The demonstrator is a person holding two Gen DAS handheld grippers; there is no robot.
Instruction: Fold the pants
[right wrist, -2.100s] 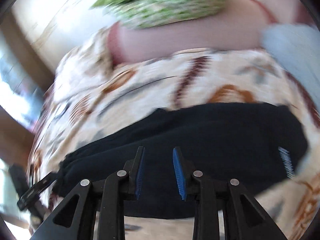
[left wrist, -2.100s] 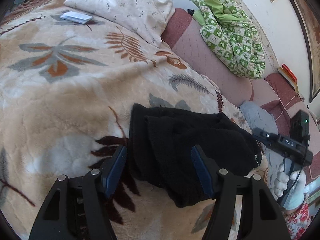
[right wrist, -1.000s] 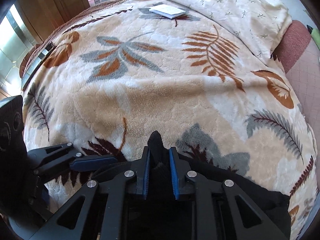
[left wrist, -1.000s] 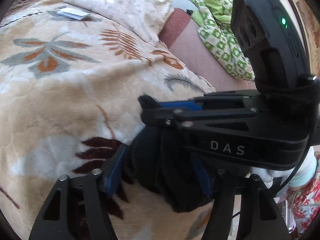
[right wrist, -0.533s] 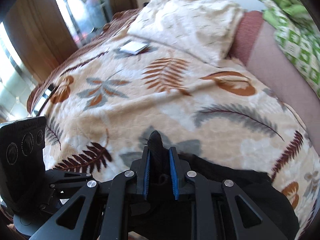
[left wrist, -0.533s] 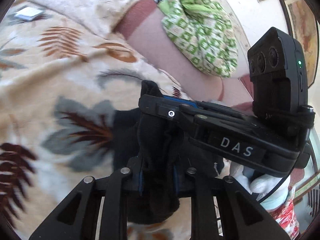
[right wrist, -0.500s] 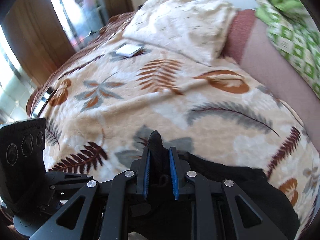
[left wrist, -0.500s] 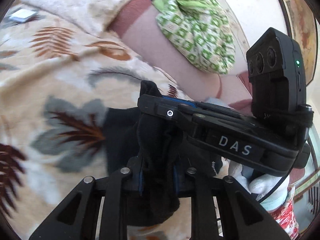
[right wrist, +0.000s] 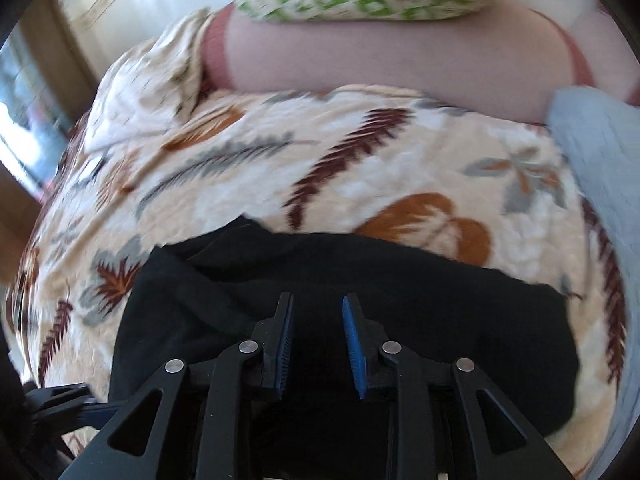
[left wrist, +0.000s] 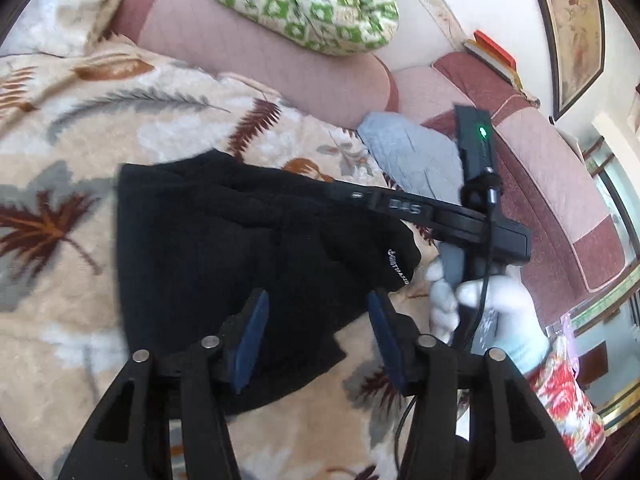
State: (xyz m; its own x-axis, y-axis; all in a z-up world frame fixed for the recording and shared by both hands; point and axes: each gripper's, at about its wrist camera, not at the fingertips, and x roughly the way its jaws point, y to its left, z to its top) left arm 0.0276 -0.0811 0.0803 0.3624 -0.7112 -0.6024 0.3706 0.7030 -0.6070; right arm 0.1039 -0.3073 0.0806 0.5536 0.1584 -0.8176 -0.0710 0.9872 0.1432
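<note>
Black pants (left wrist: 224, 248), folded, on leaf-print blanket (left wrist: 72, 128). Left gripper (left wrist: 316, 336): jaws just spreading, nothing pinched. Right gripper (right wrist: 316, 336): likewise parting, empty above pants.

The pants (left wrist: 224, 248) are black and thick, folded into a compact bundle. They lie flat in the centre of the left view. A small white label shows at their right edge.
</note>
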